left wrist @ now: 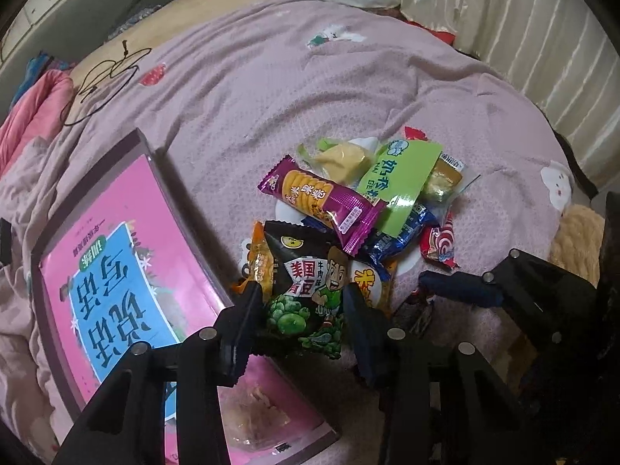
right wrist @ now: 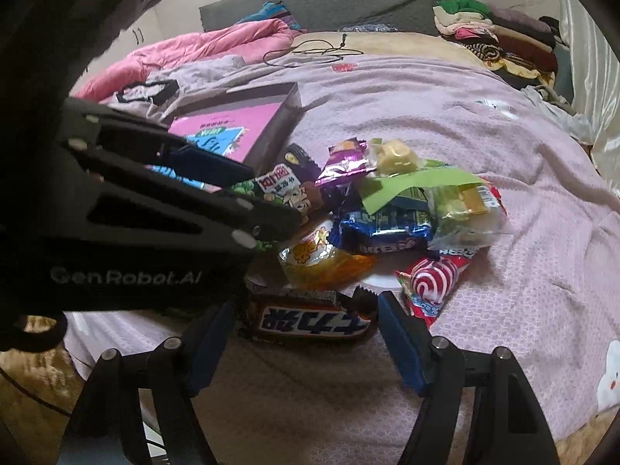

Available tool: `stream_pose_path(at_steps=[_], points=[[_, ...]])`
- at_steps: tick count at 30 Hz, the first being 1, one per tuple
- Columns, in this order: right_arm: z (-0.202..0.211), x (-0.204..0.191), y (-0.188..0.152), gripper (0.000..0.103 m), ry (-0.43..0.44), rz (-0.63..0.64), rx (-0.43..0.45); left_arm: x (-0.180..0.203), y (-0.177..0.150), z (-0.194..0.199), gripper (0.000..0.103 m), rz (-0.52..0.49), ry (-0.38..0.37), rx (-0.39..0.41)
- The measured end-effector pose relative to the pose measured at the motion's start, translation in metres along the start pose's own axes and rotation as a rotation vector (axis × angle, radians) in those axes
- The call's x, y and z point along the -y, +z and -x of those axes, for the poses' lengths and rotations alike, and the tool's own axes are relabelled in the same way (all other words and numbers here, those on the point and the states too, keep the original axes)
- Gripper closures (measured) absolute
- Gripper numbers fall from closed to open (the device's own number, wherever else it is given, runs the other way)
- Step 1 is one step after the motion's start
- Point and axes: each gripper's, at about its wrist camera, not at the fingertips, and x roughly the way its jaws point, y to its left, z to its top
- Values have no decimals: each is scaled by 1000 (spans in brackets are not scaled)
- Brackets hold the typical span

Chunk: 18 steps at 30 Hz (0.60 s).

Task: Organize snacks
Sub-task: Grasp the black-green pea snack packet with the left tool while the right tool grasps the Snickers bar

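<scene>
A heap of snack packets lies on the lilac bedspread: a purple cracker packet, a green packet, a blue one, an orange one and a red lollipop packet. My left gripper is shut on a black pea packet at the heap's near edge, a finger pressed on each side of it. My right gripper is open, and a brown chocolate bar lies between its blue pads without being squeezed. A dark box with a pink printed sheet inside sits left of the heap.
A pink quilt and a black cable lie at the far end of the bed. Folded clothes are stacked at the far right. A white curtain hangs along one side. A yellow knitted thing sits at the bed's edge.
</scene>
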Motion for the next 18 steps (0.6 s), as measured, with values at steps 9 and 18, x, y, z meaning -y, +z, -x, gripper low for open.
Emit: stream_pose_path(at_steps=[9, 18], points=[[-3, 8, 0, 47, 22, -26, 2, 3, 6, -12, 61, 28, -8, -19], [14, 20, 1, 49, 42, -66, 48, -8, 1, -2, 65, 112, -76, 12]])
